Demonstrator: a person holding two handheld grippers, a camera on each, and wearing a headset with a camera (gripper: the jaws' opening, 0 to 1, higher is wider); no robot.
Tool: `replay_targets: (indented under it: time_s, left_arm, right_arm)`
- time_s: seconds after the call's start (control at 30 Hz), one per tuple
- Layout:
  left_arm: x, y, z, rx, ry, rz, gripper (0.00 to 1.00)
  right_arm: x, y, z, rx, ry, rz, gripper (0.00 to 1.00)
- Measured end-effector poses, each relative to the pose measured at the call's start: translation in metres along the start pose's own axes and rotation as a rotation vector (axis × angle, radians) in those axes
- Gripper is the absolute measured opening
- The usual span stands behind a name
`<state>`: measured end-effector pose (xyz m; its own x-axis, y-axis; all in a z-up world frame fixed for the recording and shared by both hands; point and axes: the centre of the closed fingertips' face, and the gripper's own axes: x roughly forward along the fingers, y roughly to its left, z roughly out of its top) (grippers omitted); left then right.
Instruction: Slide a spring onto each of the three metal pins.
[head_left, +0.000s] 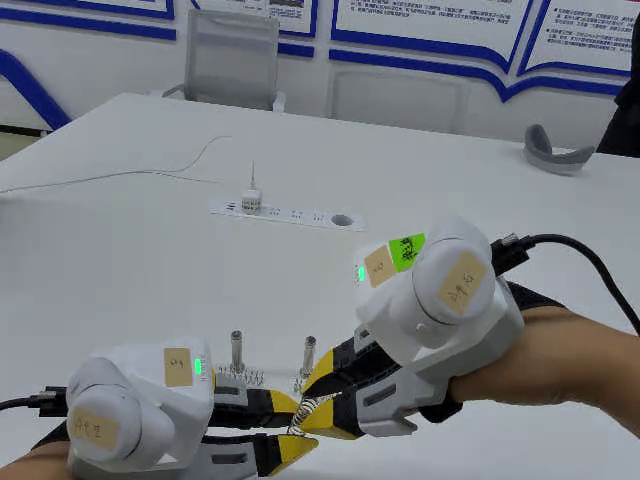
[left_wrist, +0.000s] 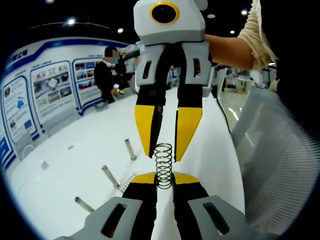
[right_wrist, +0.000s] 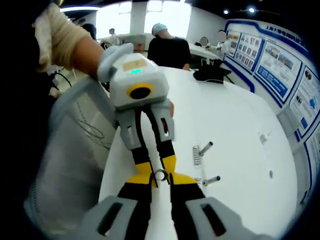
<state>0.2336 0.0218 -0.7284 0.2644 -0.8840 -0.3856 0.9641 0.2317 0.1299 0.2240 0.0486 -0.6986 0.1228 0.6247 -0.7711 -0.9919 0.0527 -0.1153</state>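
Nothing legible: handwritten stickers (head_left: 461, 283) on right gripper (head_left: 320, 398) and left gripper (head_left: 292, 427) unreadable scrawl; wall posters (head_left: 420, 20) too blurred to read.

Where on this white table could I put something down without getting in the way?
The wide bare stretch between the pins and the socket strip is free, and so is the far right, between the strip and the grey band. Crowded: the near edge, where left gripper and right gripper meet at a spring beside the pins.
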Motion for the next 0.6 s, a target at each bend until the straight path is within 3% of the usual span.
replay_targets:
  time_s: [0.6]
  left_arm:
    - [-0.0027,0.0067,0.0034,-0.012,-0.022,0.024,0.14]
  right_arm:
    - [-0.0012,-0.0088,0.0023,0.009,-0.014,-0.027,0.12]
